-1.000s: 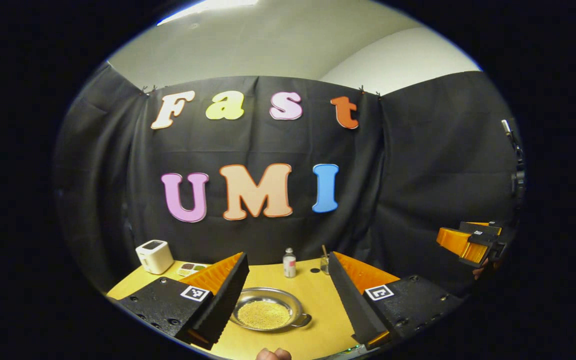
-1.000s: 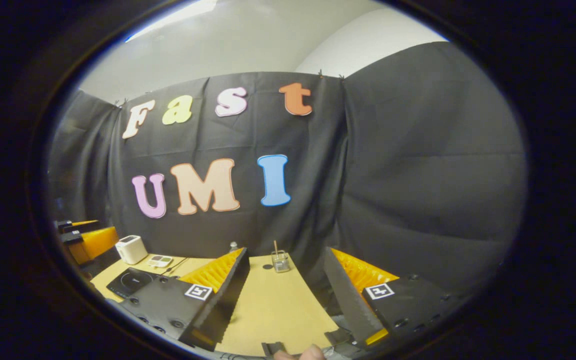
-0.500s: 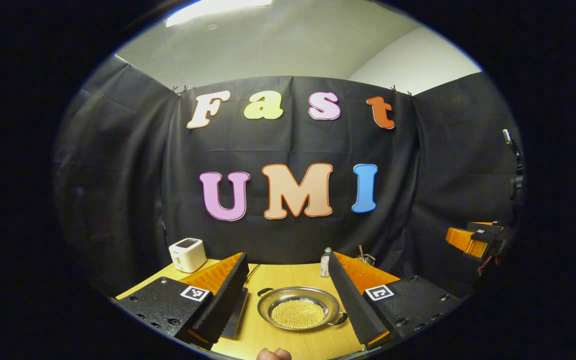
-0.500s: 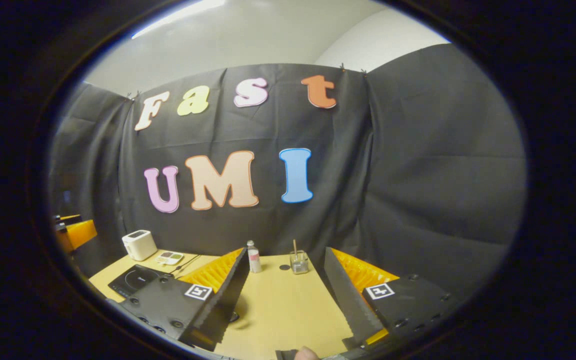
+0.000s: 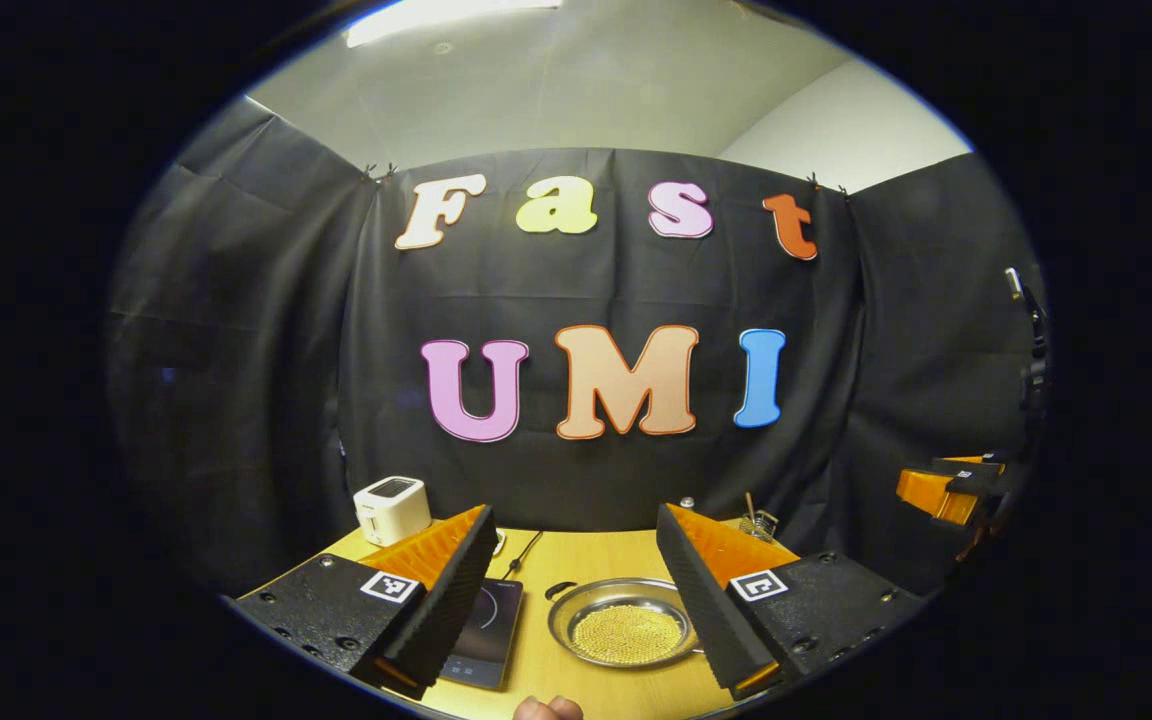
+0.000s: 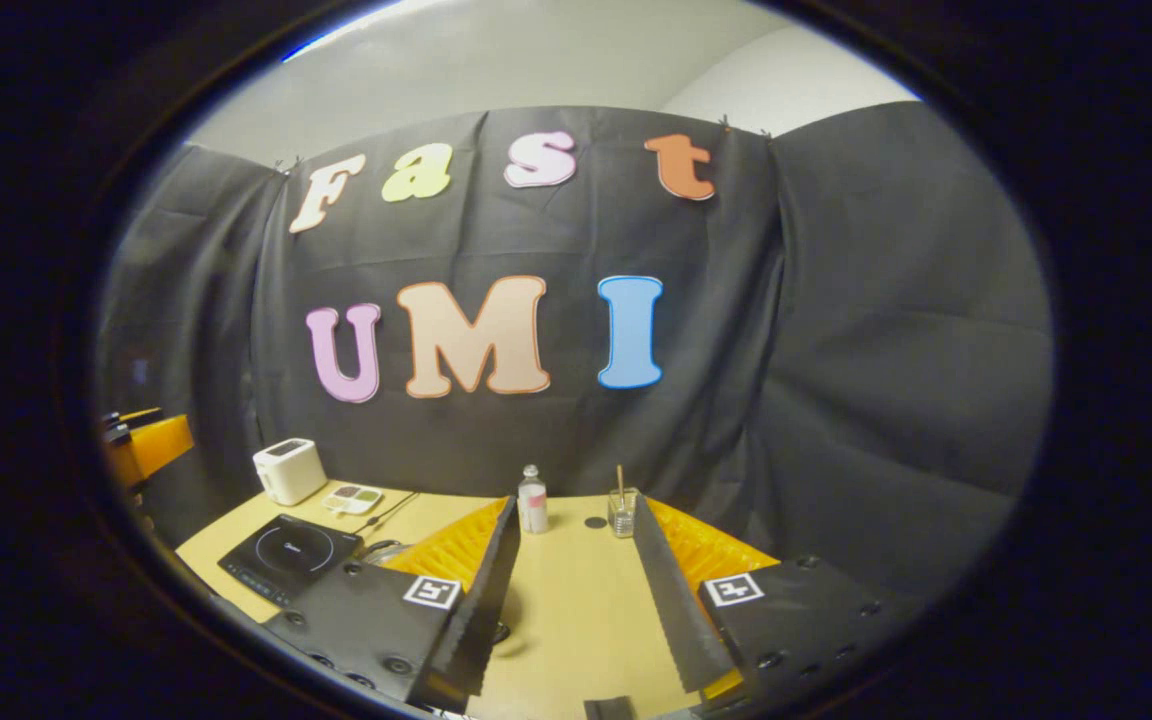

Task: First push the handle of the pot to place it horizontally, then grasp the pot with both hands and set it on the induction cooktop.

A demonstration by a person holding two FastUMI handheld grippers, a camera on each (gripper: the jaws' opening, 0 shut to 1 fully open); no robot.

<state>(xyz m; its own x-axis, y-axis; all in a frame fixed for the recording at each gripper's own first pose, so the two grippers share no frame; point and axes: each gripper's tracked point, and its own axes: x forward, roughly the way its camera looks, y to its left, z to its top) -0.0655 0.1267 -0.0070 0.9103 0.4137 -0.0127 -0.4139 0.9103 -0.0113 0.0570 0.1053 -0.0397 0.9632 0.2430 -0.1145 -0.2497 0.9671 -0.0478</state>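
**Hovering over the pot, nothing held**

Your left gripper [image 5: 571,590] hangs spread wide and empty above the table [image 5: 576,550]. The pot [image 5: 626,632] sits between its fingers, just right of the cooktop [image 5: 484,645]. Your right gripper [image 6: 566,590] gapes too. Square coded tags mark the fingers; no writing is legible on them.

Shiny metal pot [image 5: 626,628], polished rim, filled with small matt yellow grains [image 5: 628,634]. Glossy black glass top on induction cooktop [image 6: 291,557]. Smooth pale wood-look counter [image 6: 566,610], matt finish. Smooth white plastic on small appliance [image 6: 288,470]. Clear glass cup [image 6: 622,512] and clear plastic bottle [image 6: 532,500]. Matt black cloth wall [image 6: 866,330], softly creased. Ribbed, rough-looking inner faces on jaws.
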